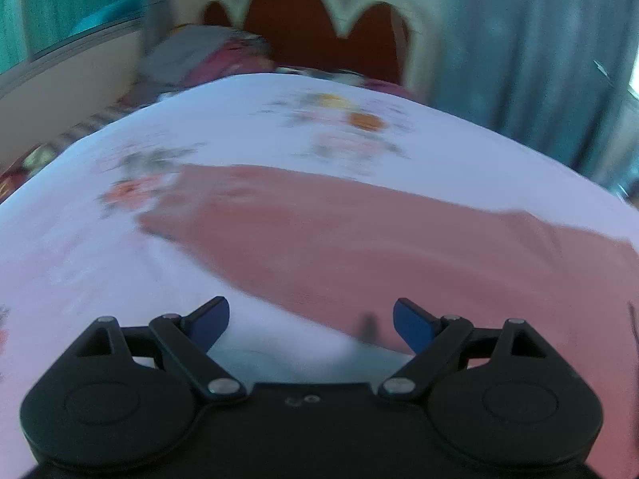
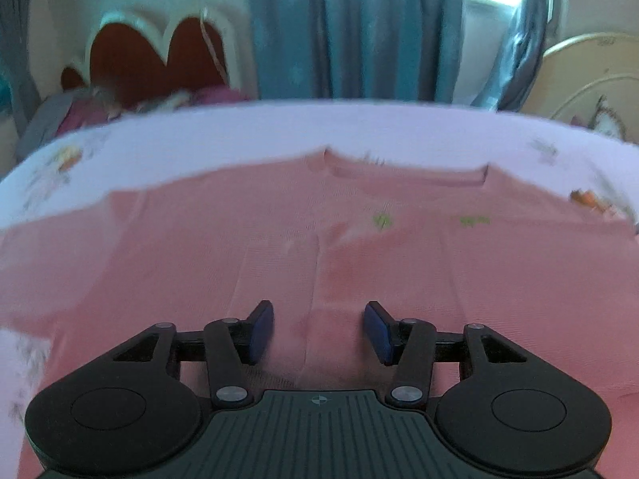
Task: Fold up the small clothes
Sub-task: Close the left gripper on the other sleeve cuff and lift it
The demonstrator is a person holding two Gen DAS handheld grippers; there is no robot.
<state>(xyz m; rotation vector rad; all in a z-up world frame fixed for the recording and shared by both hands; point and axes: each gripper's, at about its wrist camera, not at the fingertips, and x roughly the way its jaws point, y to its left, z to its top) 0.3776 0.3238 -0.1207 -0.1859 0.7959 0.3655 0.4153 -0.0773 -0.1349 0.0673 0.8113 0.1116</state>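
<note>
Left gripper (image 1: 311, 321) tilts downward over the pink garment's (image 1: 359, 239) sleeve, jaws wide apart, empty. Right gripper (image 2: 318, 331) tilts over its body, jaws half apart

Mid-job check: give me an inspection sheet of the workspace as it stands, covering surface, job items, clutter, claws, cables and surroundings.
Surface: bed under a pale floral sheet.
Job's things: one pink top spread flat, neckline at the far side, small green marks on the chest; no fold seen.
Clutter: bundled grey and maroon cloth by the headboard.
Claws: left claw open over the sheet at the top's edge, nothing between its pads; right claw open above the top's middle, holding nothing.
Cables: nothing seen.
Surroundings: scalloped red headboard, blue-grey curtains; both views blurred.
</note>
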